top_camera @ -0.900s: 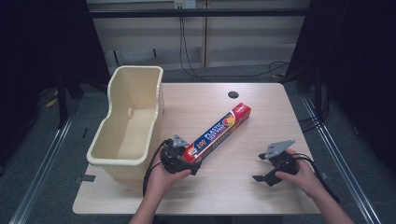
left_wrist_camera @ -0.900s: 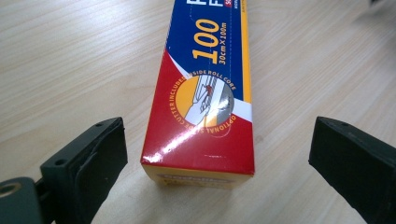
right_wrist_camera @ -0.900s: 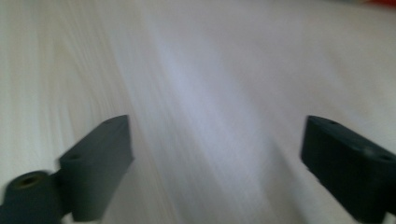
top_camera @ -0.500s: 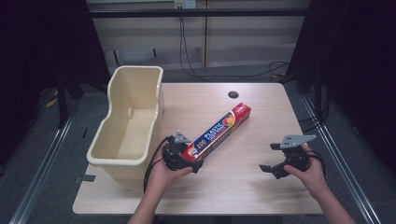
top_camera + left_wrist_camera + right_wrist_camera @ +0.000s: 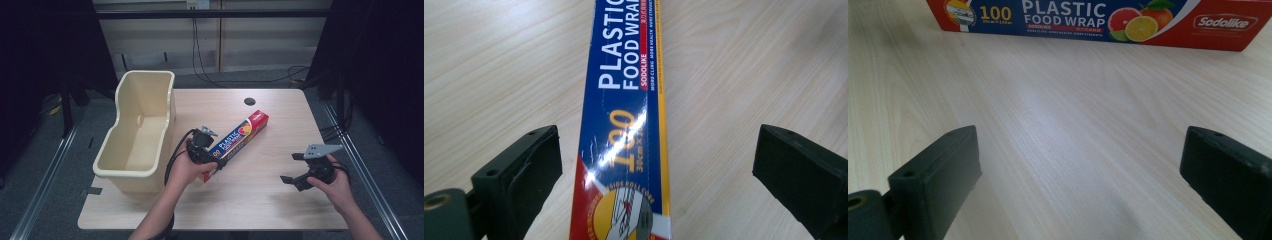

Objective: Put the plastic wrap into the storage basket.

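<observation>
Cream plastic bin (image 5: 136,135): stands open-topped and empty at the left edge of the pale wooden table (image 5: 260,200), its long side running away from the person. Nothing has gone into it.

Left gripper (image 5: 212,152): sits at the near end of the box. In the left gripper view its two black jaws stand wide apart, one on each side of the box, neither touching the card. No grip taken.

Box: long blue, red and yellow cardboard box of plastic food wrap (image 5: 235,144) lies flat on the table, just right of the bin, slanting from near-left to far-right. Seen lengthwise in the left gripper view (image 5: 626,125) and side-on in the right gripper view (image 5: 1088,20).

Right gripper (image 5: 295,167): held low over bare table at the right, well apart from the box, jaws spread wide with only wood between them.

Progress: judged early. Approach on the box looks made; closing, lifting and whatever placement follows are all left.

Surroundings: round dark hole (image 5: 249,101) in the tabletop beyond the box's far end; black cable (image 5: 172,160) trails from the left gripper beside the bin.

Obstructions: none across the box. The bin wall stands close on the left, so a lift from one end may swing the long box against it.
</observation>
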`<state>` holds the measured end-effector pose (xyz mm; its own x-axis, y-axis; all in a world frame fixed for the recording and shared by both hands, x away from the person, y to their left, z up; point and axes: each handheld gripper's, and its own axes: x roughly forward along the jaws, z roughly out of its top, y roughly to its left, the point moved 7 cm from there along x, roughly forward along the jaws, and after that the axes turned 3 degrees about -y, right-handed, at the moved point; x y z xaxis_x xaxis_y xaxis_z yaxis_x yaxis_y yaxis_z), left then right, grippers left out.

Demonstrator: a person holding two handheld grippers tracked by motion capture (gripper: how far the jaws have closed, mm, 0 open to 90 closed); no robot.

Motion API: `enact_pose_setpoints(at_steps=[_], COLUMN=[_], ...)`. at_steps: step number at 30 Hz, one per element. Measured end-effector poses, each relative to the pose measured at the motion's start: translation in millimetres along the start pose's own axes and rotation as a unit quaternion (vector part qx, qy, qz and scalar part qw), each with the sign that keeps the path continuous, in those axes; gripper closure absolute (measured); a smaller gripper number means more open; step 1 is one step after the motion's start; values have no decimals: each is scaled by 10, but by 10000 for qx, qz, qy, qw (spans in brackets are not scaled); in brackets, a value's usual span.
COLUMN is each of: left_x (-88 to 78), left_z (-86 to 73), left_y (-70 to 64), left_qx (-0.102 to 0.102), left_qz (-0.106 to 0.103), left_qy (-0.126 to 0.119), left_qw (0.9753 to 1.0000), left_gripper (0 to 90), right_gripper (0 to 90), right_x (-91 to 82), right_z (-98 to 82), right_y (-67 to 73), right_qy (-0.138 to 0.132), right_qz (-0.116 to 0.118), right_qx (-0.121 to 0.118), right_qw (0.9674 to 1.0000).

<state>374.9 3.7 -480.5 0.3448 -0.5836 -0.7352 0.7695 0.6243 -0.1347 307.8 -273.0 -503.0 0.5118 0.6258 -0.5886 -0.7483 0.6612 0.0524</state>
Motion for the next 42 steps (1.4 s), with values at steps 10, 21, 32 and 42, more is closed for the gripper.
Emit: enact_pose_setpoints(at_steps=[10, 21, 32, 42], left_x=[188, 316, 507, 680], left_z=[228, 436, 577, 600], left_y=[36, 68, 75, 124], left_qx=[-1, -61, -70, 5], left_qz=[-11, -19, -10, 87], left_qy=[204, 420, 652, 843], left_qw=[9998, 9991, 9978, 9964], left_gripper=[52, 59, 102, 179], right_gripper=[27, 24, 23, 23], right_x=[-13, -1, -42, -59], right_z=[-26, -1, 17, 23], right_y=[-42, -41, -57, -59], right_qy=[66, 45, -43, -86], right_qz=[-96, -42, -93, -30], right_qx=[-48, -52, -15, 0], right_qw=[9999, 10000, 9999, 10000])
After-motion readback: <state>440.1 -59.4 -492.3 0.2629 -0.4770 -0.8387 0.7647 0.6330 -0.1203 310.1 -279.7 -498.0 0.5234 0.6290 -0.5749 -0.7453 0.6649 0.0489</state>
